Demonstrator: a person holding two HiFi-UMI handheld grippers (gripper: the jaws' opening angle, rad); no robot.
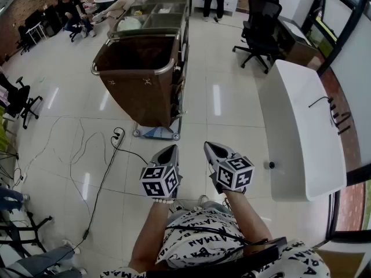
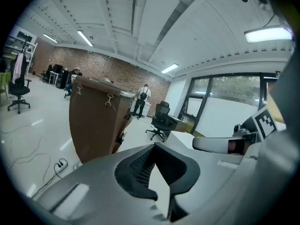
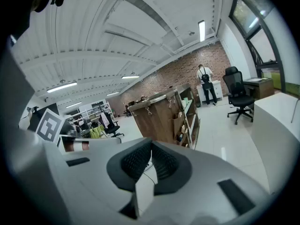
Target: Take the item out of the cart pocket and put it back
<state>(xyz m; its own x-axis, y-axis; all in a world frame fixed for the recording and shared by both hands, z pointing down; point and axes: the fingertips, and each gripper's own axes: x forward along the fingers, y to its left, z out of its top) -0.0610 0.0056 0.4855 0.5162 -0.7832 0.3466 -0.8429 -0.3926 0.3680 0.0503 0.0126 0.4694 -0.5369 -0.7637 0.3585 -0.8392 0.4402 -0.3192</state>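
– While both tongs point out over the floor [image 1: 220, 103], what state are they in?
– Left tongs [image 1: 171, 149]: jaws closed together, nothing gripped. Right tongs [image 1: 210, 147]: jaws closed together, nothing gripped.
– Where is the item?
– At the cart [image 1: 142, 91], well apart from both tongs. Its side pocket [image 3: 178, 124] holds small things; the item itself cannot be made out.

Left gripper [image 1: 171, 150] and right gripper [image 1: 210, 148]: pale grey, tapered shells. The jaw pads [image 3: 134, 161] are black with a fine mesh texture. Each gripper bears a white cube, left [image 1: 159, 180] and right [image 1: 236, 173], printed with black square markers. The person wears a white shirt [image 1: 197, 247] with black block lettering, crossed by a thin black cord [image 1: 204, 232].
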